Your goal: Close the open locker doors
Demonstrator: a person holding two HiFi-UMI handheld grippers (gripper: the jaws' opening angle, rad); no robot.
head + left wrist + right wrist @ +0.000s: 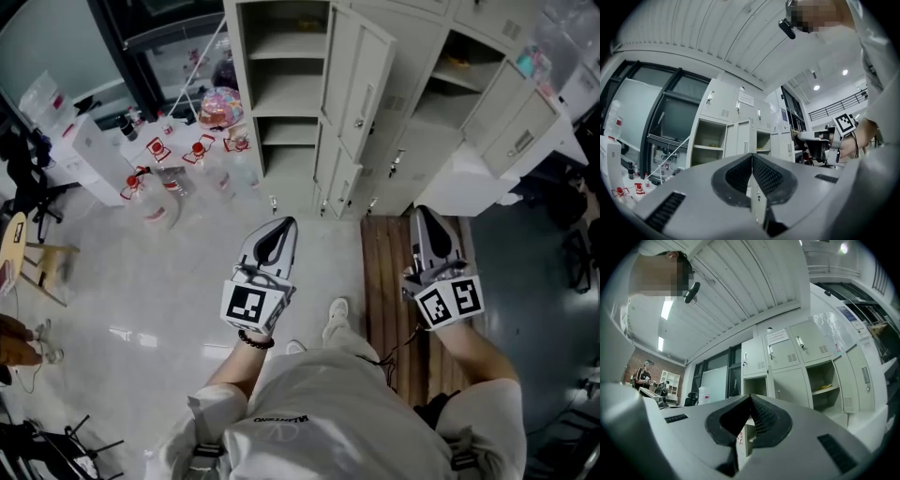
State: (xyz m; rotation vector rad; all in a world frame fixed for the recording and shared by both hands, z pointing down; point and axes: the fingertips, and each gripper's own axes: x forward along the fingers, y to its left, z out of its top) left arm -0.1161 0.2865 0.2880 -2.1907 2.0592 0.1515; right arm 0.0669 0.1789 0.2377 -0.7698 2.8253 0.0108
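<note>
A bank of pale grey lockers [394, 103] stands ahead of me. On the left, a tall bay [281, 84] with shelves is open, its upper door [361, 80] and lower door [337, 183] swung out. Further right, another compartment [459, 66] is open with its door [511, 117] ajar. My left gripper [279, 230] and right gripper [427, 225] are held low, short of the lockers and touching nothing. In the left gripper view the jaws [752, 164] are shut and empty before the open bay [710, 143]. The right gripper's jaws [750, 408] are also shut and empty, with the open compartment [824, 385] beyond.
Water jugs with red labels [150, 197] and a white cabinet [89, 150] stand on the floor at left. A wooden stool [37, 258] sits at the far left. A wooden pallet [384, 272] lies under my right side. A white box [473, 183] stands by the right lockers.
</note>
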